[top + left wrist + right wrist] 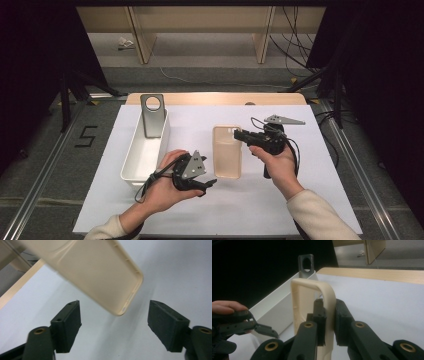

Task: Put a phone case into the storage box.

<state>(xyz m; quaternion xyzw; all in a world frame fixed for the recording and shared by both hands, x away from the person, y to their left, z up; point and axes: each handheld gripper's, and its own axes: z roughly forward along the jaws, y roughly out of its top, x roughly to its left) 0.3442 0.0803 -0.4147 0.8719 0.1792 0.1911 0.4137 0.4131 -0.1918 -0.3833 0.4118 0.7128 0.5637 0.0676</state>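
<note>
Step in hand: I read this as a hand-over of the beige phone case [227,151] — my right gripper [241,134] has it clamped by the rim at its far end, and my left gripper [210,182] stands off its near end.
Right gripper: jaws closed on the case wall, one pad inside the shell and one outside, as the right gripper view shows [327,322].
Left gripper: jaws wide apart and nothing between them; in the left gripper view the case corner [125,307] sits ahead of the gap, clear of both pads.
Where the case is: over the white mat [280,210], between my two hands, just right of the white bin [131,170]; whether its near end rests on the mat I cannot tell.
Next move, as I judge it: carry the case left to the bin with the right gripper alone — keep the pinch firm, since a thin rim can slip or twist, and clear the bin's wall before letting go.
Count, phone cases: two — the beige one, and a grey case [153,116] leaning upright at the bin's far end.
Count, bins: one.
Count, grippers: two.
</note>
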